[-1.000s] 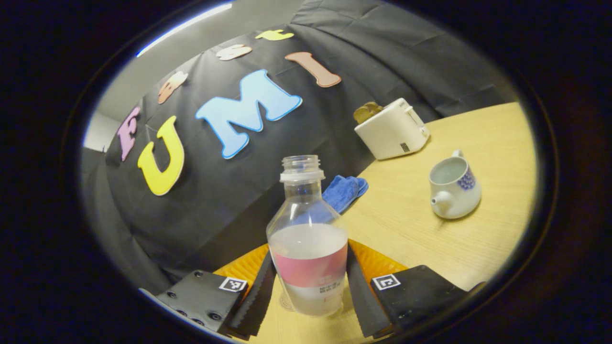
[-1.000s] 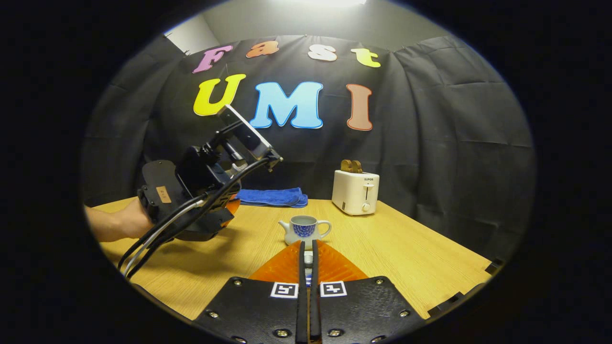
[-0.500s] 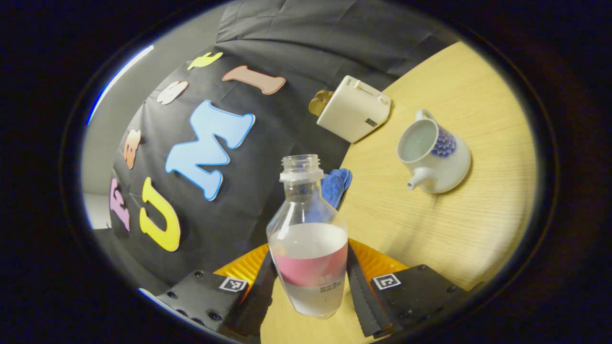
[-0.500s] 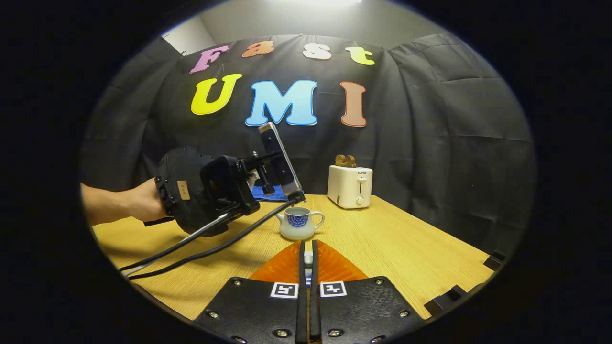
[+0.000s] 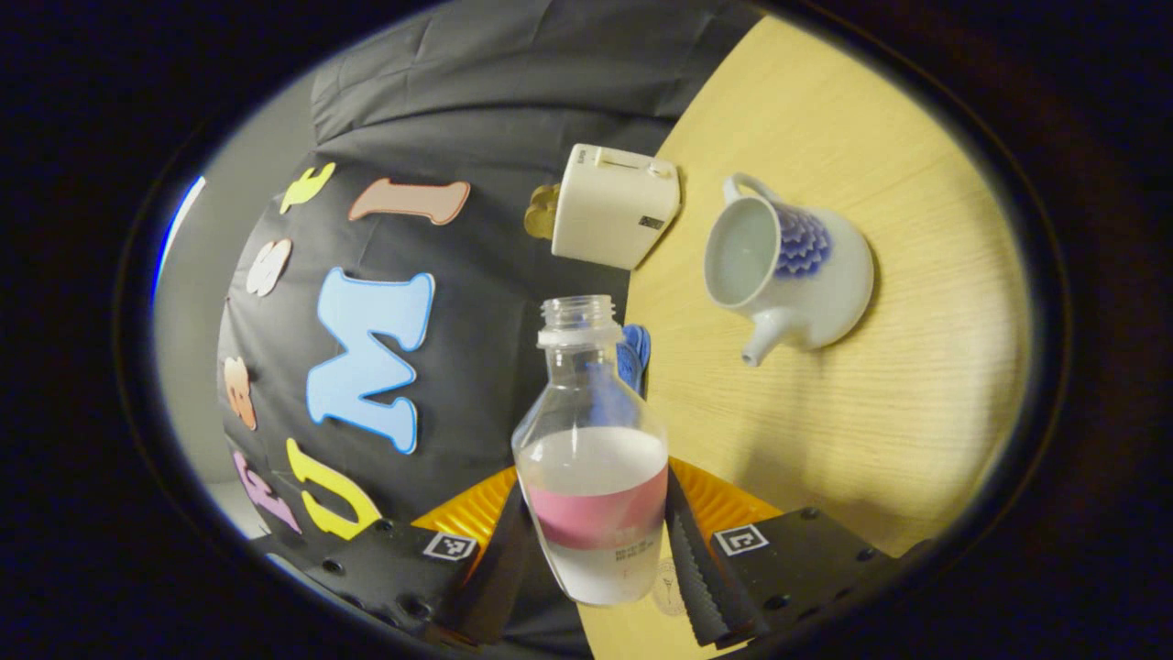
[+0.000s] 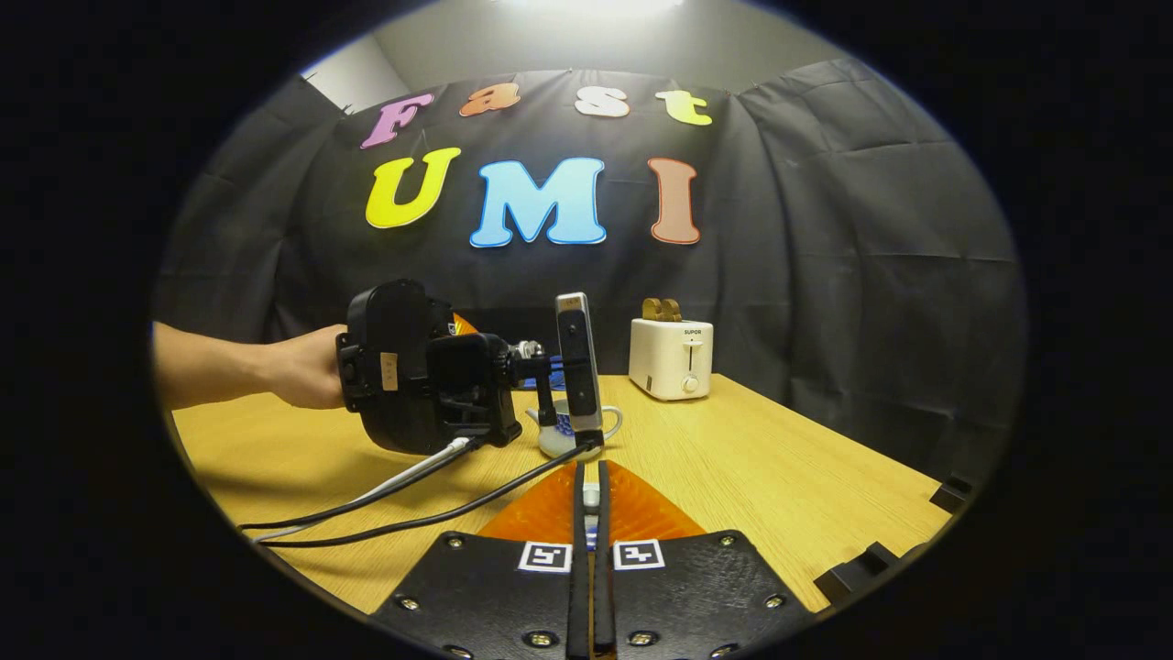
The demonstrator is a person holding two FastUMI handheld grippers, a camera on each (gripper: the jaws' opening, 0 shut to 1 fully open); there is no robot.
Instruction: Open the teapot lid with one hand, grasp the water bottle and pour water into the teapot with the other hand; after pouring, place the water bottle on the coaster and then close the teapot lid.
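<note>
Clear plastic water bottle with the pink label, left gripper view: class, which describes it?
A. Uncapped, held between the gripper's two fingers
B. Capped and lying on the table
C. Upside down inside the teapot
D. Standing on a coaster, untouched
A: the clear plastic water bottle with the pink label has an open neck, and the left gripper grips it on both sides.

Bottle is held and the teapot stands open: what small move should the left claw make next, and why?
Probably carry the bottle's mouth over the teapot and keep tipping. The left claw grips the uncapped water bottle; the pot is lidless, and the mouth sits short of its opening.
</note>
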